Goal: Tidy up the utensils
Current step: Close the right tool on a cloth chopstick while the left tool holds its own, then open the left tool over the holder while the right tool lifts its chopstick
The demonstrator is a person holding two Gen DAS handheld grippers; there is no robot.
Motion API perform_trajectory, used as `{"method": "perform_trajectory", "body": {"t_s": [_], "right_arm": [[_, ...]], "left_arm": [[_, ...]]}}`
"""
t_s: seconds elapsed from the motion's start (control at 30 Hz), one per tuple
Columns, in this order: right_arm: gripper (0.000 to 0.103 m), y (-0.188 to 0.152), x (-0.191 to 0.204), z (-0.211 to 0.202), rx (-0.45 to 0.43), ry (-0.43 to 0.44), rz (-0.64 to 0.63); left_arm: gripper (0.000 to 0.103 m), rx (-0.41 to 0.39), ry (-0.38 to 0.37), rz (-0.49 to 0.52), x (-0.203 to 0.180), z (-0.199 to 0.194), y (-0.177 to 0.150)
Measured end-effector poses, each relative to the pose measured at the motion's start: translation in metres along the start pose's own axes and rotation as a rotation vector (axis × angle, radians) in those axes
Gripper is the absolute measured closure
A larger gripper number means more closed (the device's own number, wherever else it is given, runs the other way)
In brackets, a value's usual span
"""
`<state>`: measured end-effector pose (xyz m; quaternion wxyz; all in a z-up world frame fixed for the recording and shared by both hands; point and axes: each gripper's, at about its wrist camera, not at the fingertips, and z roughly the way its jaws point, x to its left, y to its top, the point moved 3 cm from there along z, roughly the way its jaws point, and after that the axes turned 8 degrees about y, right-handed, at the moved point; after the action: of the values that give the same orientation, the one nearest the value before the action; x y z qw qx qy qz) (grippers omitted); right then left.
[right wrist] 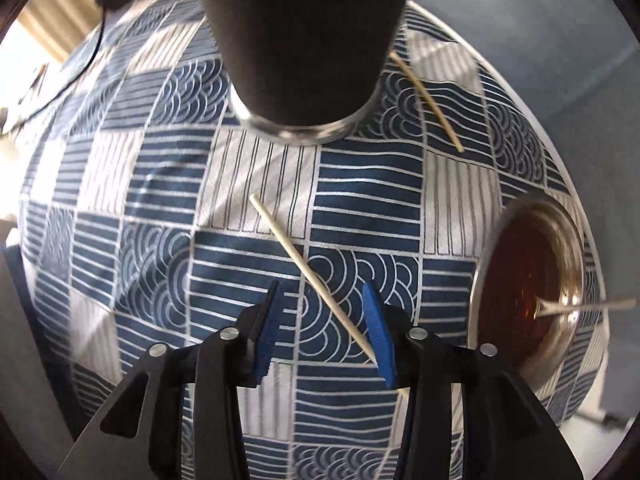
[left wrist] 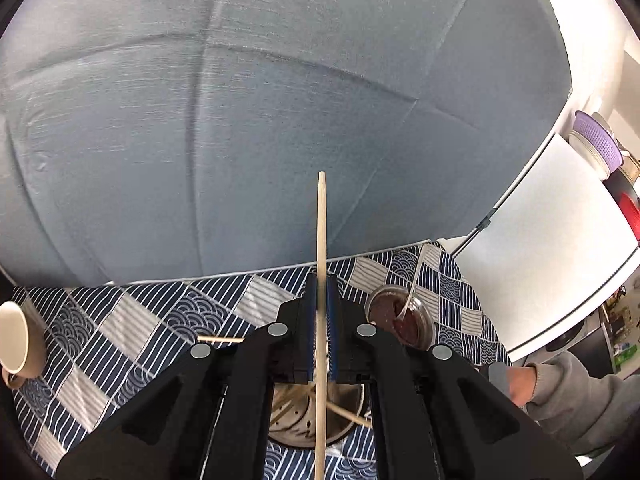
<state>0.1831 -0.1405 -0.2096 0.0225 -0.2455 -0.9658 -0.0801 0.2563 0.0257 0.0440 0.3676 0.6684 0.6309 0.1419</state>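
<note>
Matt pale wood chopstick [left wrist: 321, 264]; 2 more wooden ones [right wrist: 316, 280] on woven patterned tablecloth [right wrist: 168, 200]. Shiny metal holder [right wrist: 304, 60], glossy amber glass cup [right wrist: 528, 292], glazed ceramic mug [left wrist: 18, 338], brushed blue-grey wall [left wrist: 280, 100].

cup [left wrist: 16, 340] cut by left edge, holder [right wrist: 300, 40] top cropped

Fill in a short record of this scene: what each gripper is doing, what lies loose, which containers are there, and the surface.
left gripper: shut on a chopstick, above a metal holder with chopsticks in it
right gripper: open, pointing down over a loose chopstick between its jaws
other loose chopstick: on the cloth near the dark cup
jar: dark contents, a spoon in it
mug: cream, tipped on its side
surface: blue and white patterned cloth
</note>
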Motion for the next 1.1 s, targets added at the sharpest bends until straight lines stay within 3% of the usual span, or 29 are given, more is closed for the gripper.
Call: {"method": "perform_trajectory", "body": {"t_s": [0.13,0.33,0.4,0.47,0.6,0.73,0.87,1.1], "right_arm": [[0.063,0.003,-0.005,0.012,0.041,-0.003,-0.017],[0.062,0.009,-0.012,0.018,0.031,0.054,0.025],[0.068,0.009,-0.01,0.018,0.006,0.055,0.004],[0.086,0.005,-0.002,0.017,-0.018,0.059,-0.024],[0.091,0.004,0.0,0.018,-0.029,0.074,0.03],[0.098,0.002,0.003,0.019,-0.046,0.184,0.083],[0.098,-0.005,0.009,0.019,-0.076,0.235,0.136],[0.098,-0.017,0.028,-0.001,-0.173,0.418,0.246]], "left_arm": [[0.098,-0.036,-0.032,0.005,0.001,0.01,0.001],[0.098,-0.136,-0.105,-0.031,0.004,0.017,-0.003],[0.098,-0.17,-0.087,-0.025,0.005,0.022,-0.008],[0.098,-0.188,-0.082,-0.013,0.006,0.028,-0.013],[0.098,-0.222,-0.082,-0.022,0.012,0.041,-0.027],[0.098,-0.246,-0.096,-0.029,0.016,0.042,-0.038],[0.098,-0.257,-0.067,0.032,0.012,0.037,-0.049],[0.098,-0.249,-0.046,0.029,0.019,0.028,-0.059]]}}
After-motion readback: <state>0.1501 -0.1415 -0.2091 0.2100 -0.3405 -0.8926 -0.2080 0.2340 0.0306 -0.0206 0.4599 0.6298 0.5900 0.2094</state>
